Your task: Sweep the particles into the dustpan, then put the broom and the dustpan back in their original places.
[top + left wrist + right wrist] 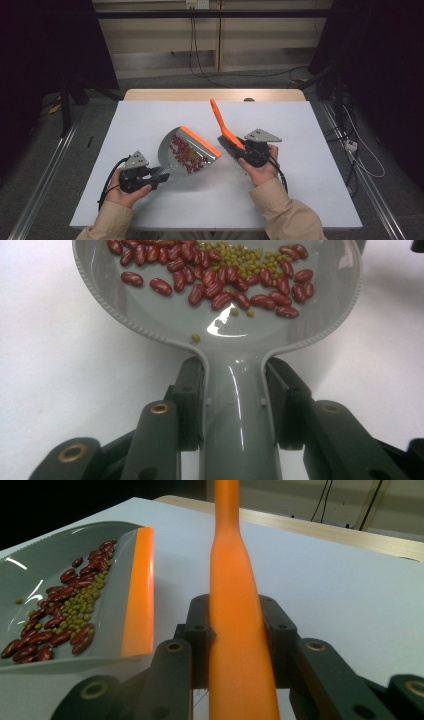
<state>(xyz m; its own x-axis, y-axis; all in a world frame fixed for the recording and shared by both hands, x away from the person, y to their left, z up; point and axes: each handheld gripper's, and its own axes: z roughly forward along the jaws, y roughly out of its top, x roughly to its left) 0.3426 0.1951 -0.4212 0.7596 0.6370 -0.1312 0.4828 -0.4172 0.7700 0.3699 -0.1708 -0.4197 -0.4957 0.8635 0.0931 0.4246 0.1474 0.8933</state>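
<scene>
High view: near the tabletop's point(300, 200) front edge, the left gripper point(159, 177) clamps the dustpan point(186, 150) handle; the right gripper point(239, 150) clamps the brush point(224, 125). Left gripper view: the handle looks stiff, glossy, likely slippery. Right gripper view: loose beans point(65, 615) would likely spill if the pan tips.

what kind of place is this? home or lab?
Likely a lab data-collection station: a white table framed by dark curtains, loose cables on the floor, and handheld grippers holding a dustpan and brush.
</scene>
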